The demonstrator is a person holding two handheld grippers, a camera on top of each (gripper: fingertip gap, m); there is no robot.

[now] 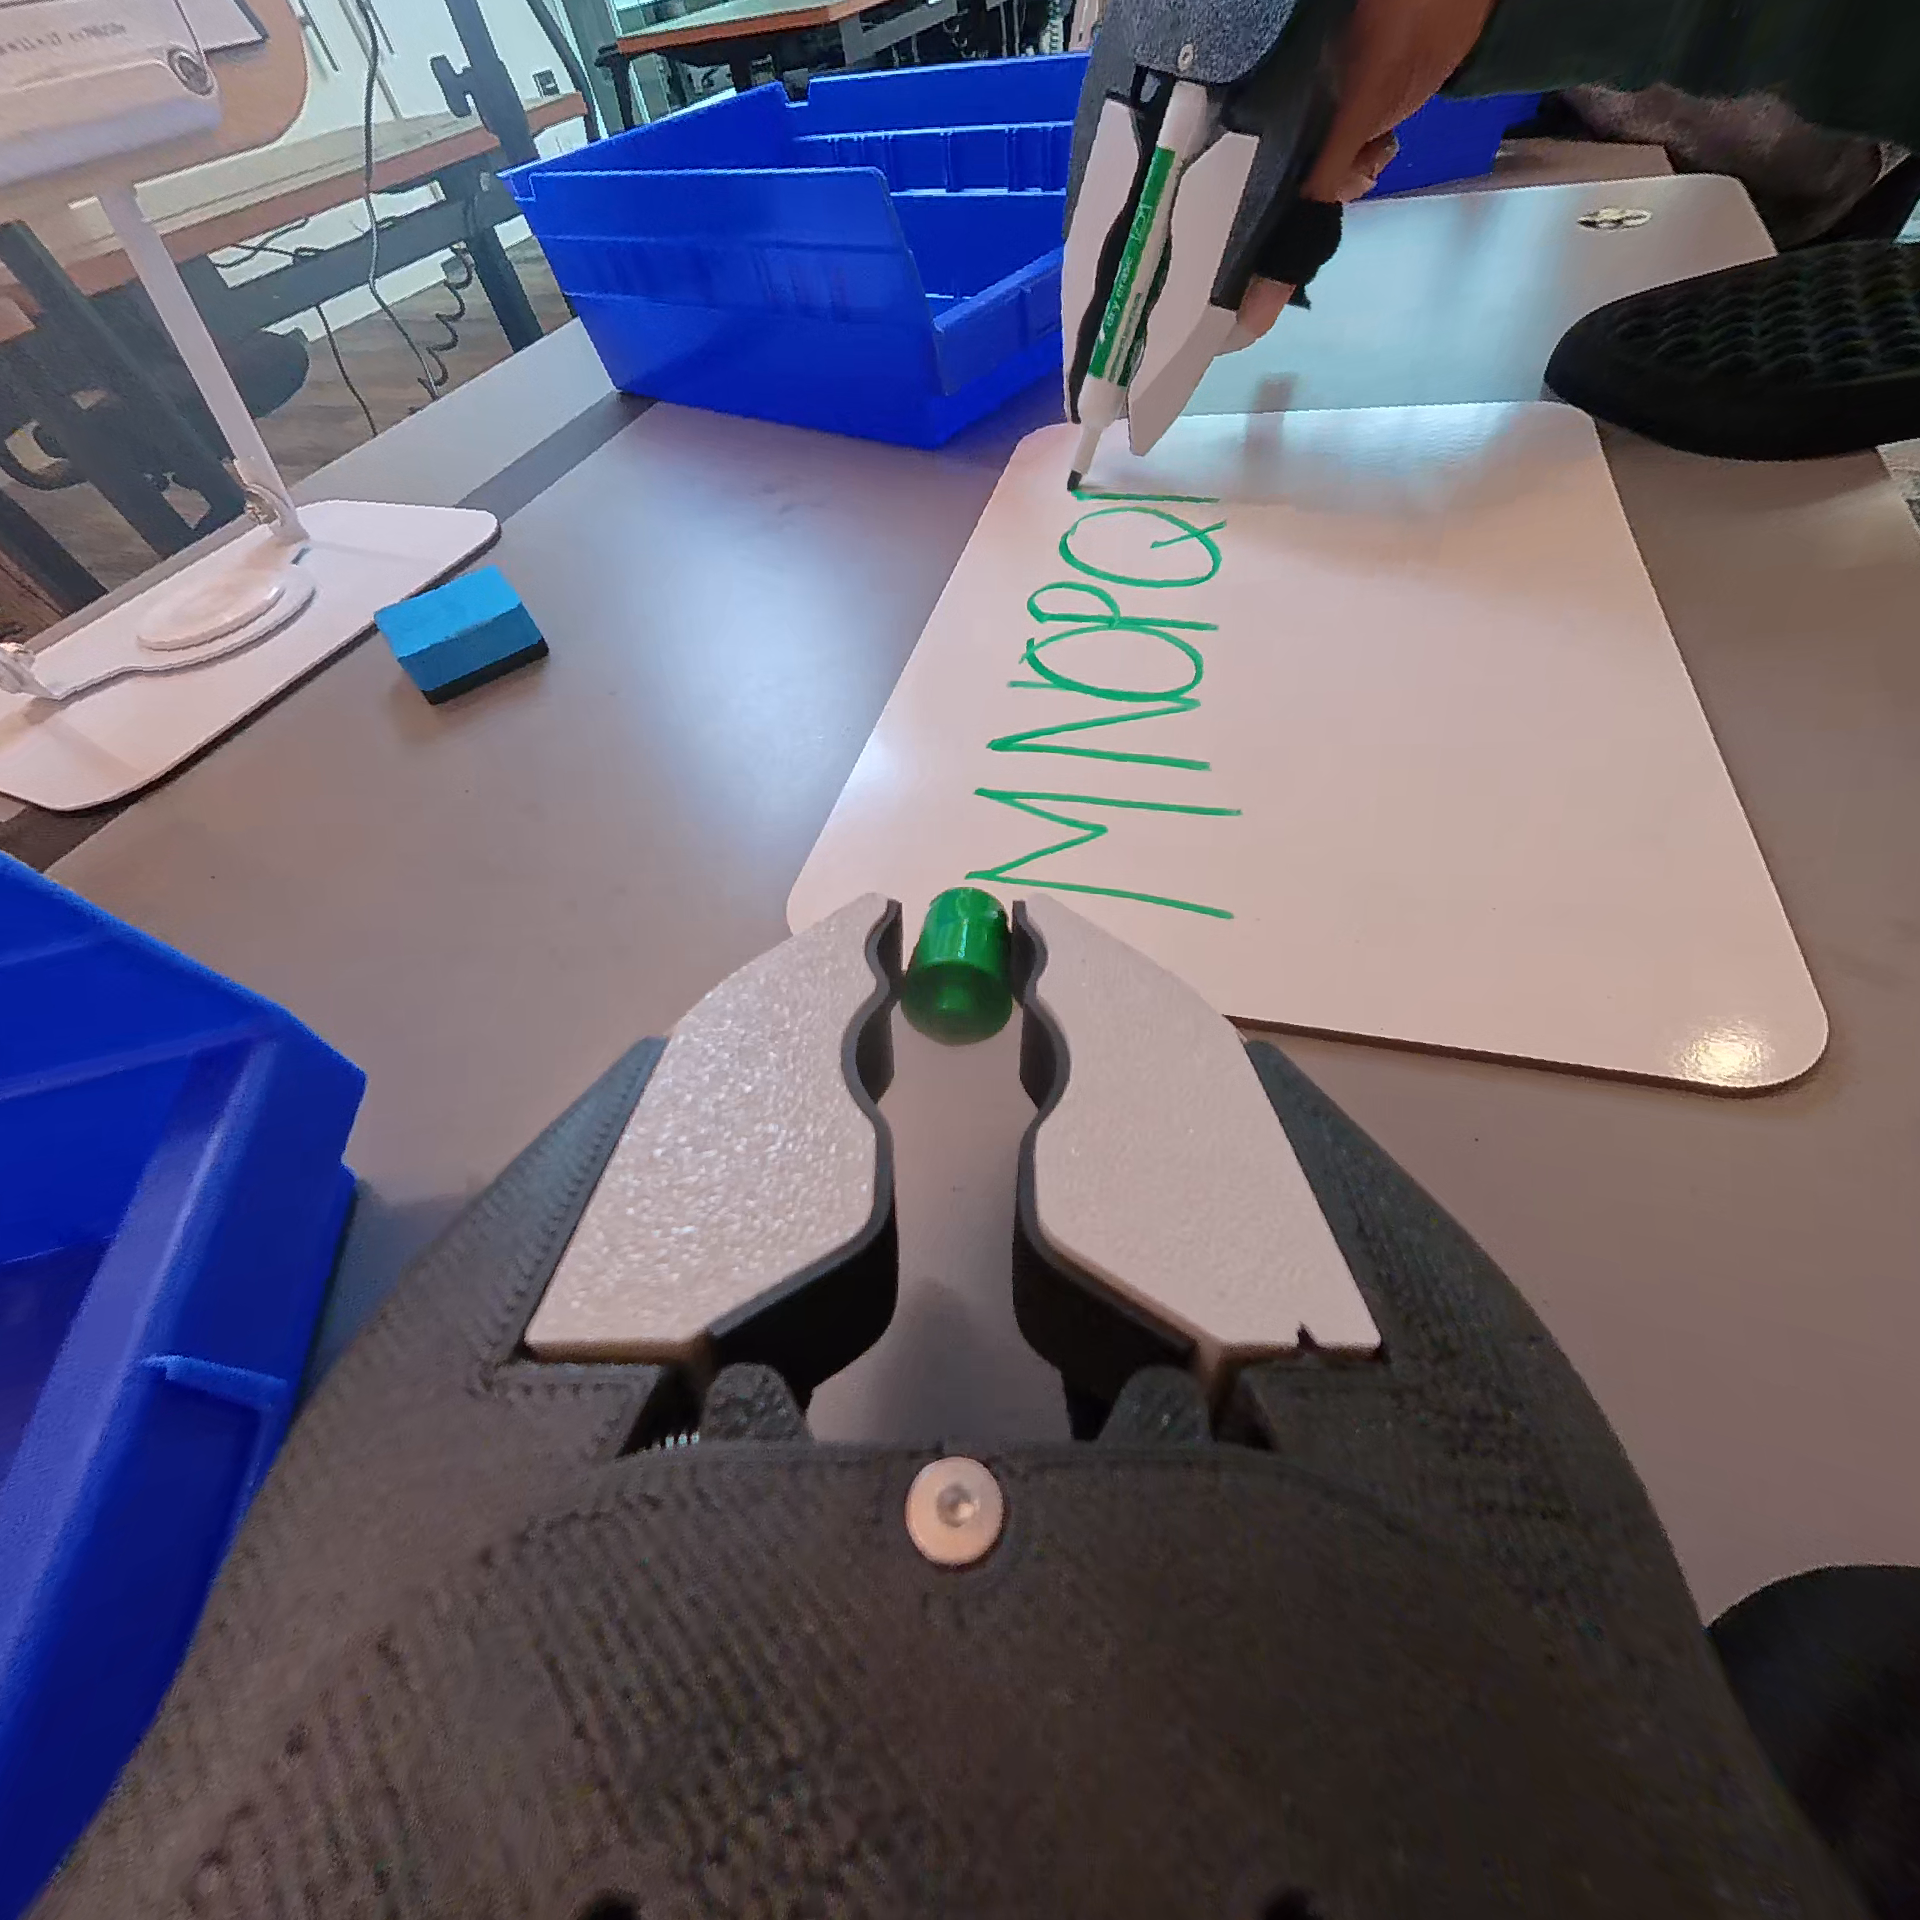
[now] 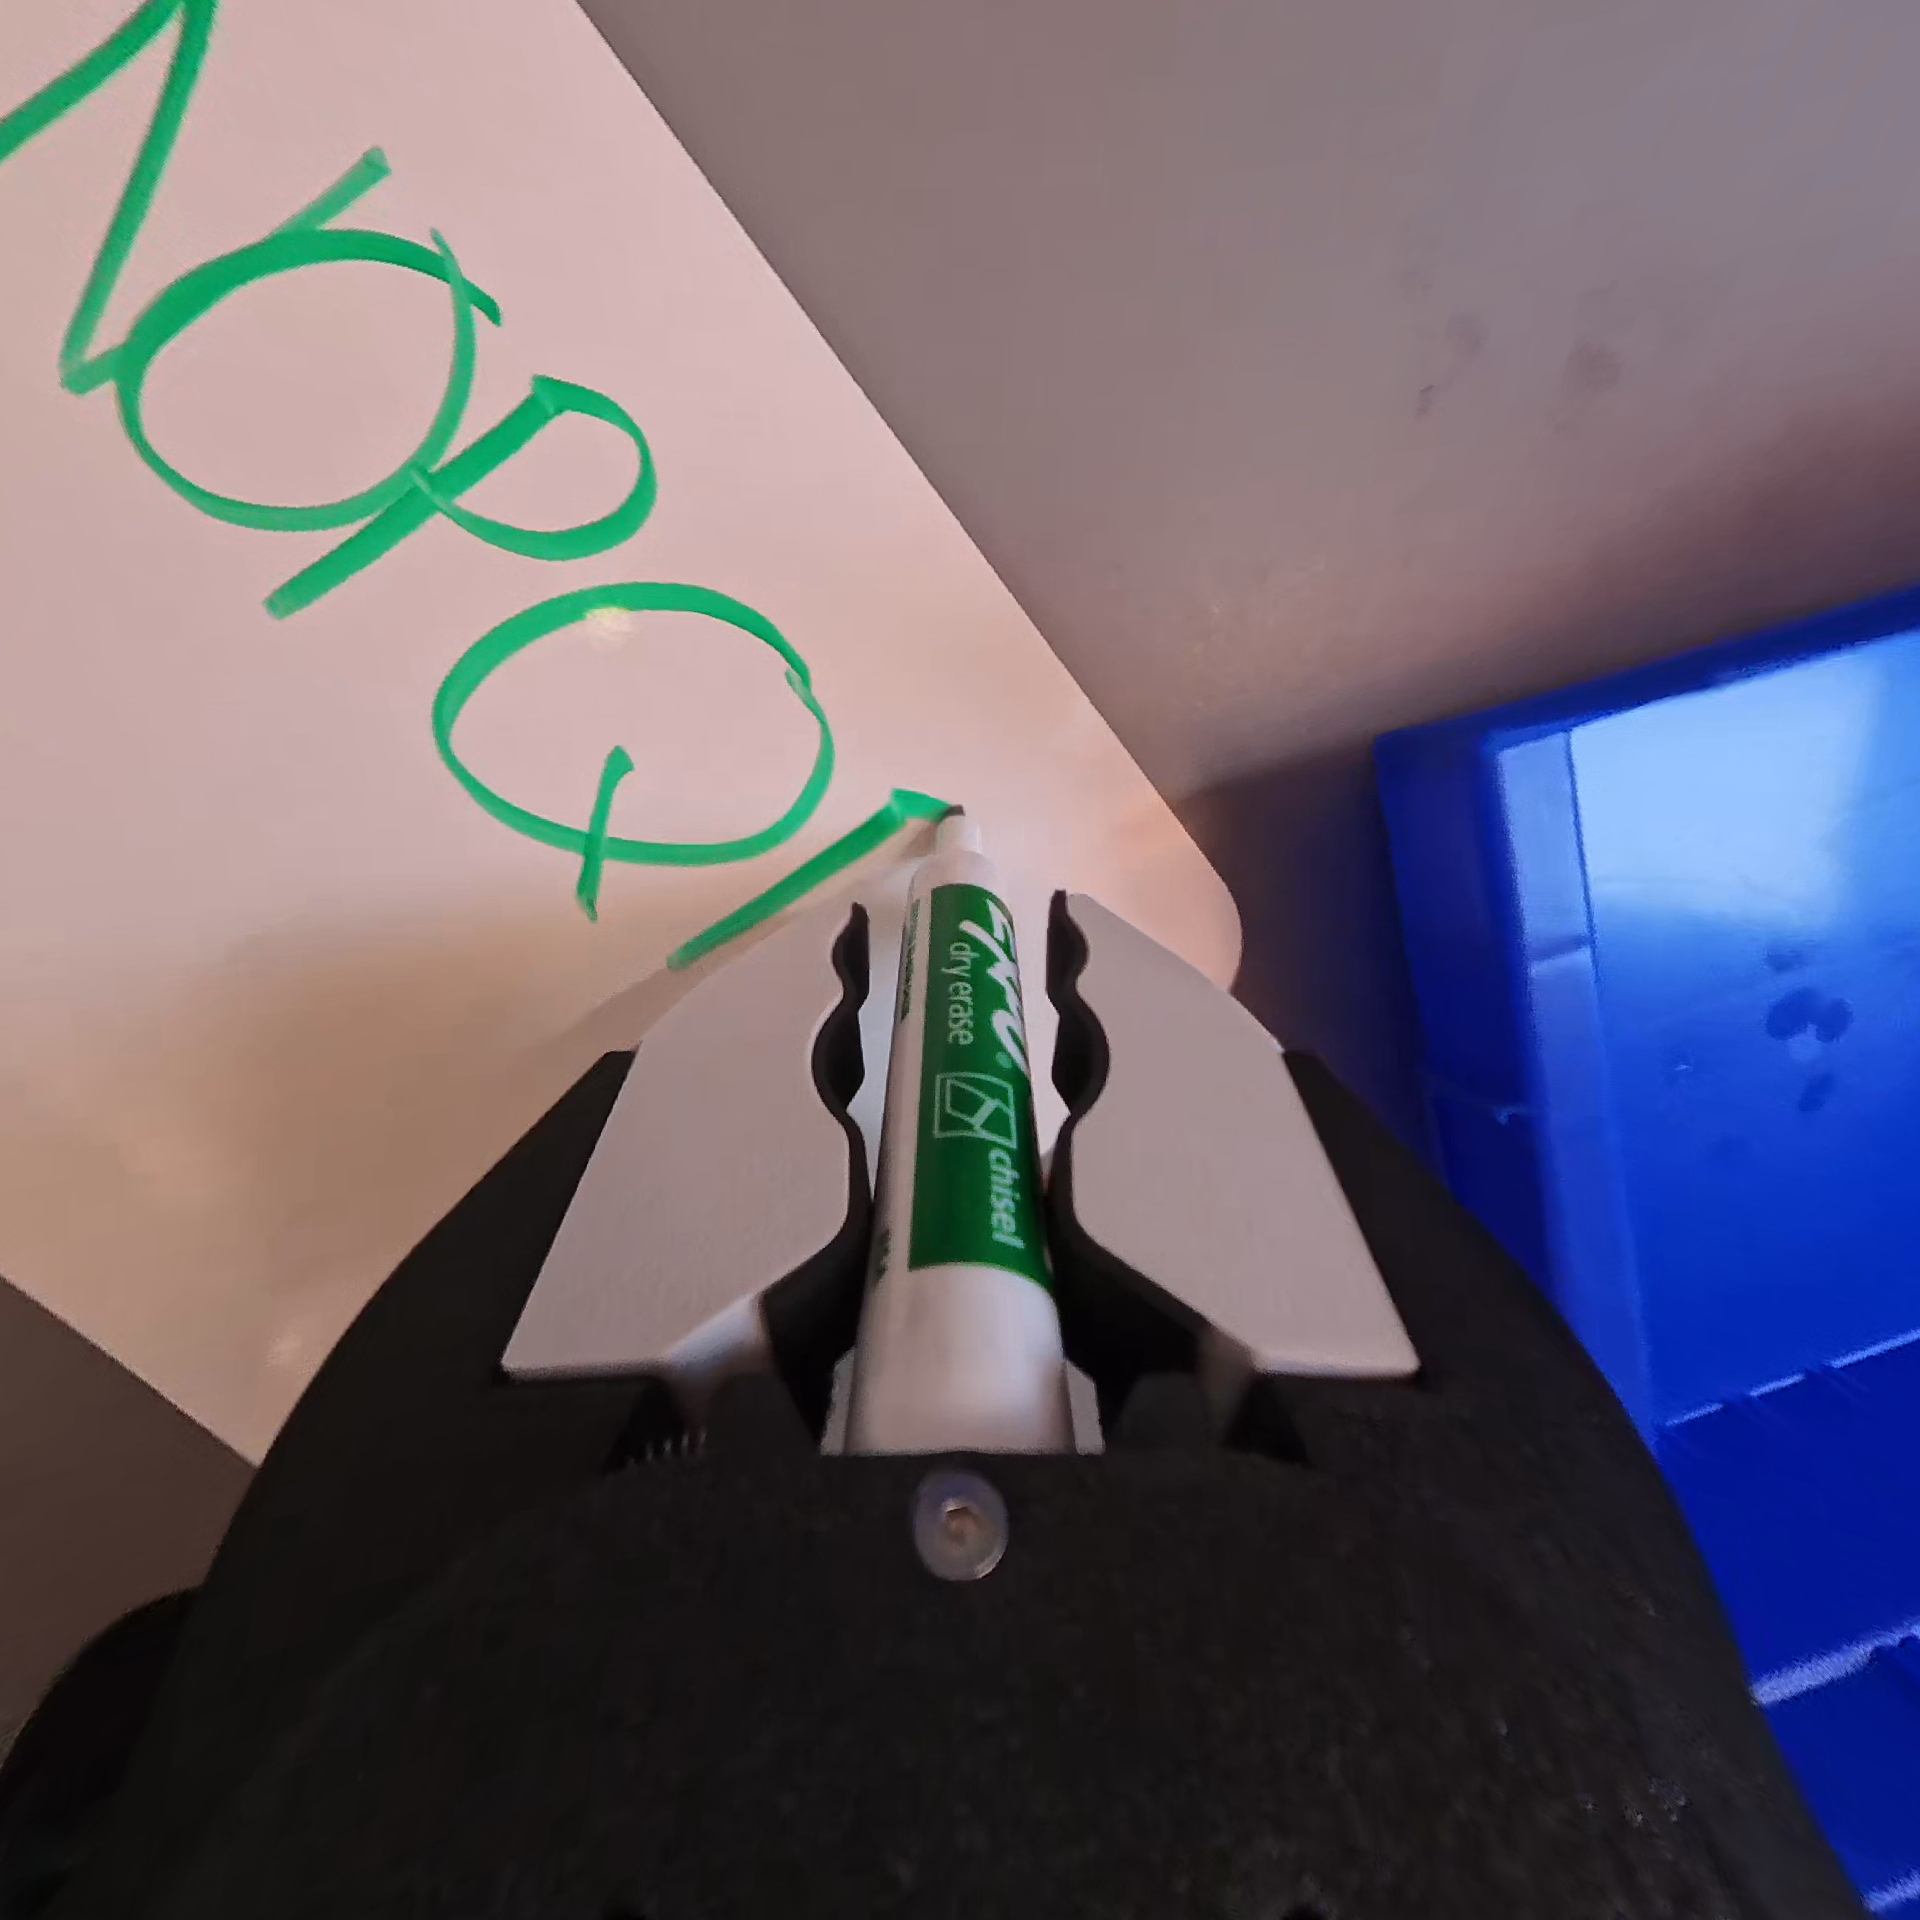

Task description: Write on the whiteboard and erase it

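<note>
Two grippers are busy: the right gripper (image 2: pixel 956 935) squeezes a green dry-erase marker (image 2: pixel 961 1122) that runs straight out along its fingers, tip touching the whiteboard (image 1: pixel 1455 779) at its far corner by the blue bin (image 1: pixel 790 270). The left gripper (image 1: pixel 956 935) pinches the green marker cap (image 1: pixel 956 977) at the near corner. The blue eraser (image 1: pixel 460 632) lies on the table left of the board, much nearer the left gripper, so that one looks best placed to fetch it.

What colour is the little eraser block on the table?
The eraser is bright blue on top with a black bottom layer. It shows best in the left wrist view.
</note>
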